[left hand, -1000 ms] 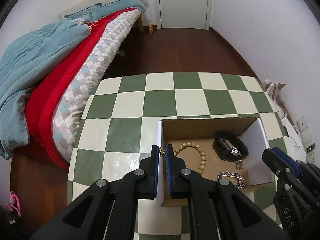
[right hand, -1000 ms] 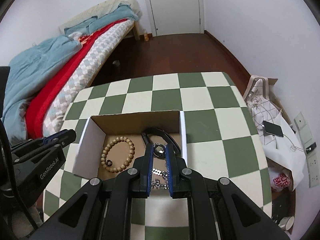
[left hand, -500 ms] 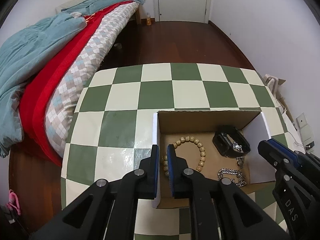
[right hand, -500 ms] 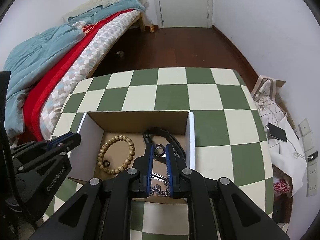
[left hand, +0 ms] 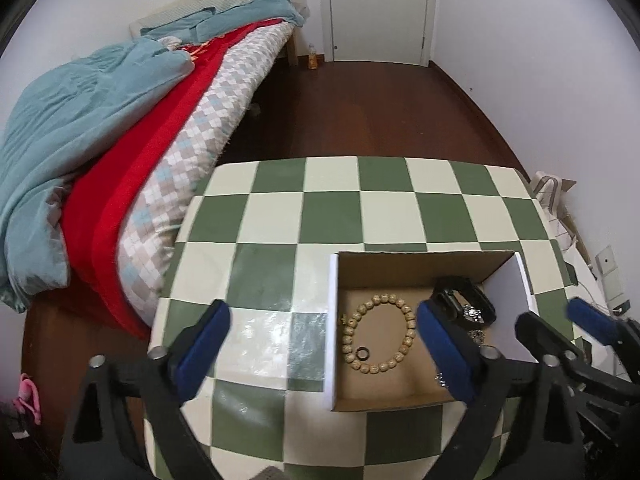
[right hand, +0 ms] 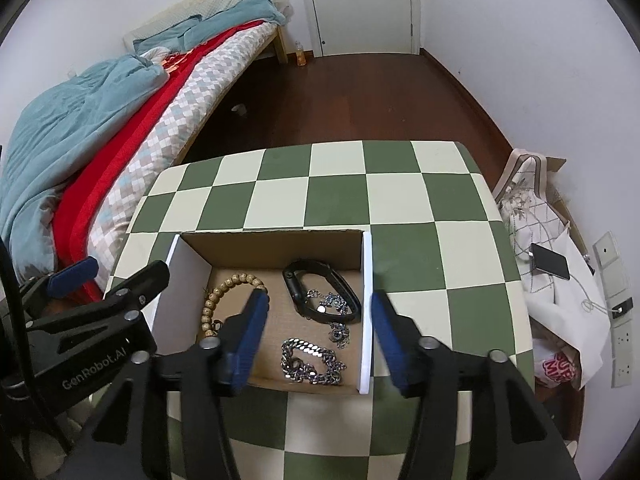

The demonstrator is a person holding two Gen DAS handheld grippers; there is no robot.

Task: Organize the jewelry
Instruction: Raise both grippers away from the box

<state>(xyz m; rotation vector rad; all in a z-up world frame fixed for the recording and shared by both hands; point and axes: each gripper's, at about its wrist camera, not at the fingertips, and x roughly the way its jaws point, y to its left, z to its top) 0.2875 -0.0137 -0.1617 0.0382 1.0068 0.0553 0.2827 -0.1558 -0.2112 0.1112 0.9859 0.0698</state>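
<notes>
Cardboard box (right hand: 276, 246) sits at the counter's (left hand: 276, 216) near edge, holding beads (left hand: 378, 334), a ring (left hand: 362, 353), a black band (right hand: 320, 290) and chain (right hand: 310, 362). My left gripper (left hand: 324, 354) and right gripper (right hand: 316, 340) both hang above with jaws wide, empty.

black frames | blue jaws | silver screws | "GenRobot.AI" marking

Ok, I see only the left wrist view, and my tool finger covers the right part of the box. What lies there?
Observer: A heavy silver chain lies in the near right corner of the box.
Operator: Is the right tool holding something?
Observer: No, the right tool is open and empty; it straddles the box's right wall.
Operator: Anything beside the table?
Observer: A phone lies on a white bag, right of the table.
</notes>
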